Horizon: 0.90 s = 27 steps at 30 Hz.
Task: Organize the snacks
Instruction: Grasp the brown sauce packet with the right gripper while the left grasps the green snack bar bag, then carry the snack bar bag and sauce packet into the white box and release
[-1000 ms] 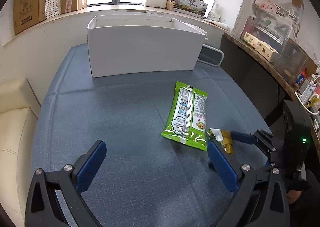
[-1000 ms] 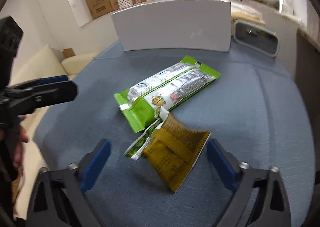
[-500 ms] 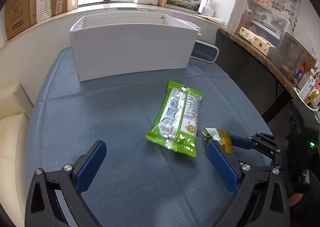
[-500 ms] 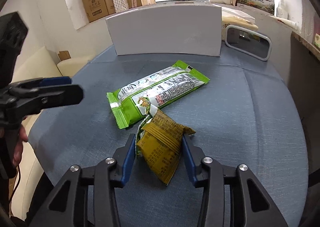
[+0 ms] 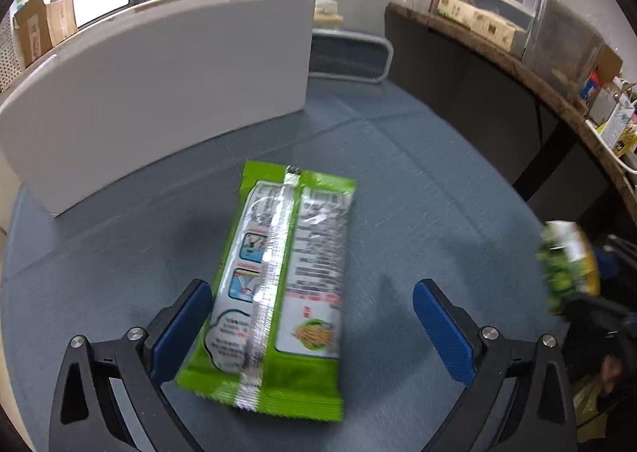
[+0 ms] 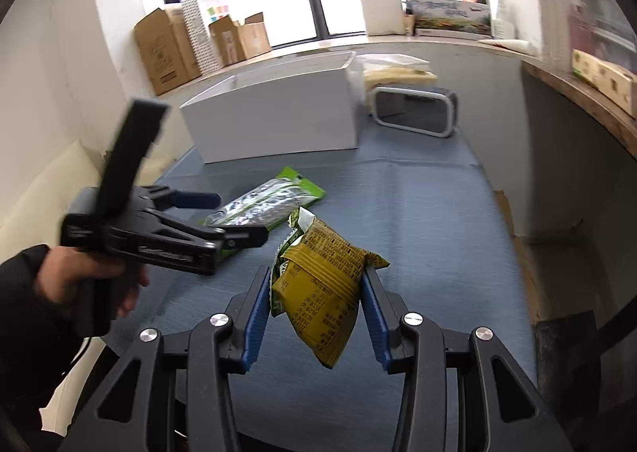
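A long green snack pack [image 5: 278, 285] lies flat on the blue table [image 5: 418, 181]. My left gripper [image 5: 314, 324] is open, its fingers on either side of the pack's near end, the left pad close to its edge. The pack also shows in the right wrist view [image 6: 270, 201]. My right gripper [image 6: 314, 316] is shut on a yellow-green snack bag [image 6: 322, 285] and holds it up off the table. That bag shows blurred at the right edge of the left wrist view [image 5: 569, 265]. A white box [image 5: 159, 94] stands at the back of the table.
A grey-rimmed tray [image 6: 414, 110] stands right of the white box [image 6: 278, 117]. Cardboard boxes [image 6: 171, 50] sit on the window sill. A dark cabinet and a cluttered shelf [image 5: 497, 26] run along the right side. A cream sofa [image 6: 51, 181] lies left of the table.
My left gripper moved forward and now straddles the green pack. My right gripper closed on the yellow-green bag and lifted it off the table.
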Available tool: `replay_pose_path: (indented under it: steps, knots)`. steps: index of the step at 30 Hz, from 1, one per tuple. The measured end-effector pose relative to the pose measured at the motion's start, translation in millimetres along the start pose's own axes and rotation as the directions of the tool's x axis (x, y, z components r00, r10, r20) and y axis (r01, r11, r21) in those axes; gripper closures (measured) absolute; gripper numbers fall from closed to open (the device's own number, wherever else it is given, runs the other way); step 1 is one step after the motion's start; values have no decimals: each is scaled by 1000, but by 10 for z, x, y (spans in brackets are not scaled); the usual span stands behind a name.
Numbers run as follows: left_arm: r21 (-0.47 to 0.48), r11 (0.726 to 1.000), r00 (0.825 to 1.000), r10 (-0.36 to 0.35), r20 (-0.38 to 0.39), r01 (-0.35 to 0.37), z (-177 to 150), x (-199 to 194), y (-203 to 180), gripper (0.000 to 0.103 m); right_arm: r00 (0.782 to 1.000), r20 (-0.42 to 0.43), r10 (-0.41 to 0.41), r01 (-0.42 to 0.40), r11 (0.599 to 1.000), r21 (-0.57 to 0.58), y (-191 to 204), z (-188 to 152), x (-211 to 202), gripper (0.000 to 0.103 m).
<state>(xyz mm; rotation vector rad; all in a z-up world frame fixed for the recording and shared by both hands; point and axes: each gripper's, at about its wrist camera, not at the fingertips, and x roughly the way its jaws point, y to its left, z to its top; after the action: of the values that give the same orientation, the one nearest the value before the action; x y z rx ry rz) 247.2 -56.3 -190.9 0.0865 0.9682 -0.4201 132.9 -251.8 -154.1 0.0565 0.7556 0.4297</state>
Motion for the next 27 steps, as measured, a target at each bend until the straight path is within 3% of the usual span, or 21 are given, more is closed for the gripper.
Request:
replay_pose_path:
  steps: [3, 7, 9, 12, 20, 27]
  knots:
    - [2, 999, 999, -41, 7, 41, 13, 73, 47, 0, 1000, 8, 5, -5, 1000, 15, -64, -6, -56, 55]
    - [47, 999, 1000, -9, 21, 8, -6, 105, 18, 2, 1000, 9, 12, -12, 1000, 24, -83, -8, -64, 55]
    - [89, 995, 998, 53, 27, -55, -28, 89, -22, 26, 1000, 11, 18, -18, 999, 28, -61, -18, -73, 55]
    - [68, 997, 999, 32, 22, -33, -8, 14, 46, 40, 1000, 12, 26, -26, 999, 24, -32, -8, -71, 55]
    - [27, 999, 993, 32, 112, -36, 6, -382, 162, 40, 999, 29, 45, -45, 999, -6, 88, 128, -66, 55]
    - [21, 997, 968, 65, 241, -72, 224, -994, 274, 40, 996, 67, 63, -58, 995, -83, 270, 569, 58, 55]
